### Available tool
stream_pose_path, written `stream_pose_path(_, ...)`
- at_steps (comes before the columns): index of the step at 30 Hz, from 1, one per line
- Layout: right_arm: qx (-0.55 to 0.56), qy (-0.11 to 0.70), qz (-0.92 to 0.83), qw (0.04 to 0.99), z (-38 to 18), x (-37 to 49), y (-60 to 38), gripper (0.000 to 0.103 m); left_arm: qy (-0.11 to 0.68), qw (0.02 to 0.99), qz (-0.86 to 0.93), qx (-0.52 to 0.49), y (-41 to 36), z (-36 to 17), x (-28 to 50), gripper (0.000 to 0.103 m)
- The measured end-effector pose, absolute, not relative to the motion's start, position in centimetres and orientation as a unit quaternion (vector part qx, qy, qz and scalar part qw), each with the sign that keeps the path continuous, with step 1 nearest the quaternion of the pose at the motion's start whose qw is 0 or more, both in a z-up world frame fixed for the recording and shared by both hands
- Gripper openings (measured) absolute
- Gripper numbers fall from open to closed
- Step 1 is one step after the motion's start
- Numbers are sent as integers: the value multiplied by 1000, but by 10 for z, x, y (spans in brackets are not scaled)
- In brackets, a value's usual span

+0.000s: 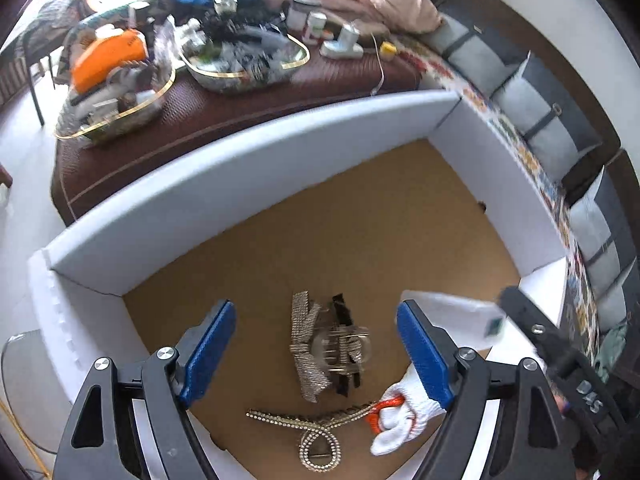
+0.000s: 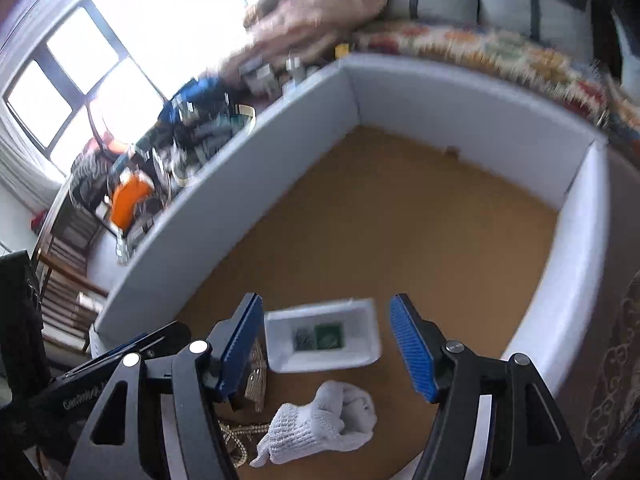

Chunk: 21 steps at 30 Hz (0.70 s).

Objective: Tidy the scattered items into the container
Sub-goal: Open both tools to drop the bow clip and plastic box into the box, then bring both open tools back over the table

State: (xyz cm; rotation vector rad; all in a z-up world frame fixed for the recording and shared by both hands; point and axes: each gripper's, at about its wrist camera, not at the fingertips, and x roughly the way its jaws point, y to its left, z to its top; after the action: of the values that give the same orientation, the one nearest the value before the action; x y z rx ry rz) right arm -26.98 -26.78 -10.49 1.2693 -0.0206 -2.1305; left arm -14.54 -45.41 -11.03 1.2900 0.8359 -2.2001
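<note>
Only the left wrist view shows the cluttered brown table (image 1: 248,120) beyond the white-walled box (image 1: 224,184), with two gold-rimmed trays (image 1: 256,76) of oddments. Right wrist view alone shows the small white tub (image 2: 324,336) clearly. Left gripper (image 1: 316,356) spread wide, empty, over a rhinestone hair clip (image 1: 328,348) and beaded strap (image 1: 308,432). Right gripper (image 2: 326,346) spread, empty, above tub and white knit glove (image 2: 320,420). All lie on the box's brown floor.

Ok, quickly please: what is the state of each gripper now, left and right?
Left gripper: open, holding nothing, above the hair clips in the box.
Right gripper: open, holding nothing, above the white tray.
</note>
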Motion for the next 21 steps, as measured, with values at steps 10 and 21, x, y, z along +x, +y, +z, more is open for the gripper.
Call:
stream_pose_path(10,430,-66,-847,305,-74,-215,-173,67,287,209,-824,441,-408,-81,-126,82)
stream_pose_path(21,408,-117,-879,216,-83,-138,-12,67,172,48,-888,423,-210,-46,-89,83)
